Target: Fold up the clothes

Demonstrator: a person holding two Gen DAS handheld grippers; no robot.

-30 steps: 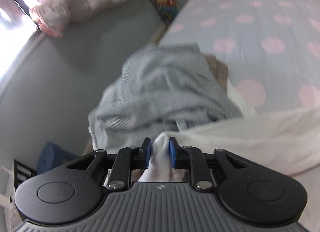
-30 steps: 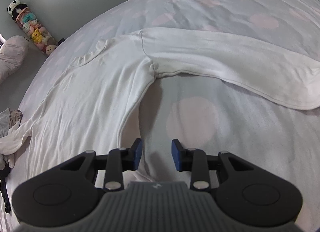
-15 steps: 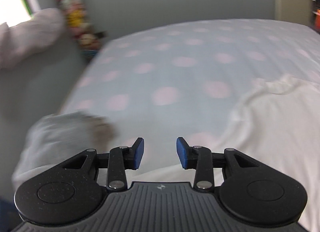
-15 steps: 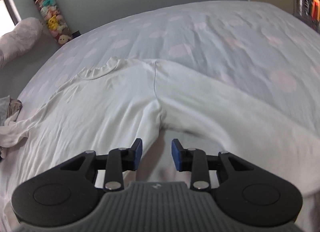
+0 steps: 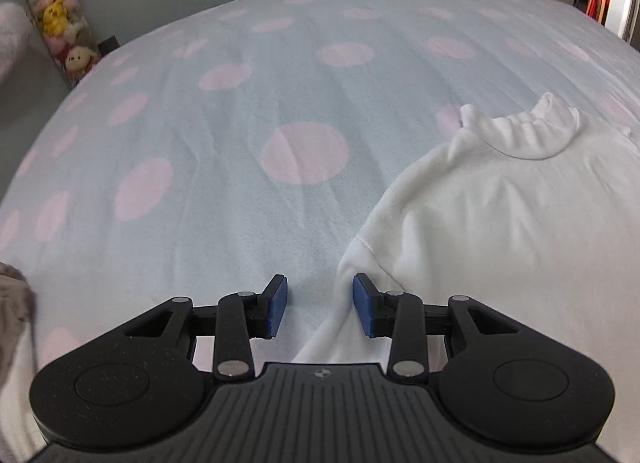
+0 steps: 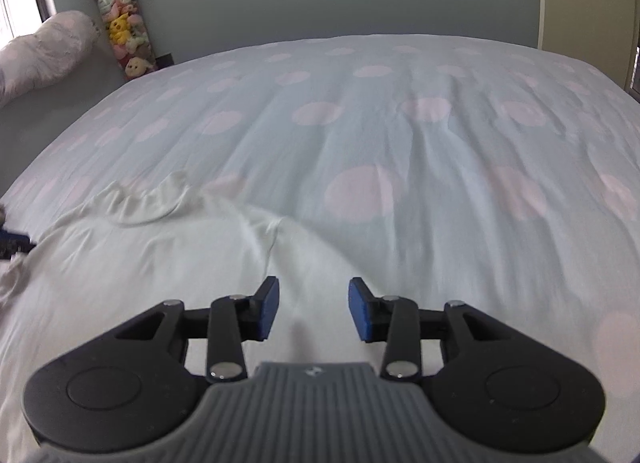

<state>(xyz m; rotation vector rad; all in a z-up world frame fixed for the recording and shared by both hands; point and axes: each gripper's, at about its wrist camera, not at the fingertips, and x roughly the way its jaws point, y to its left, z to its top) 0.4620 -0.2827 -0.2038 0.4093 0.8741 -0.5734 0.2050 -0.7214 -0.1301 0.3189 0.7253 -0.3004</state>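
A white long-sleeved top (image 5: 500,215) lies flat on the bed, its collar (image 5: 528,135) at the far side. My left gripper (image 5: 320,303) is open and empty, low over the top's left shoulder seam and sleeve edge. In the right wrist view the same top (image 6: 132,259) spreads from the left to under my right gripper (image 6: 314,307), which is open and empty above the right shoulder and sleeve. Its collar (image 6: 140,203) shows at the left.
The bed has a pale blue cover with pink dots (image 5: 280,111). A clear tube of plush toys (image 6: 120,23) and a pink pillow (image 6: 44,51) stand by the wall at the far left. A grey garment (image 5: 12,295) lies at the bed's left edge.
My left gripper has let go of the white sleeve end, opened, and swung from the grey clothes pile to the top's left shoulder. My right gripper has moved forward over the right shoulder.
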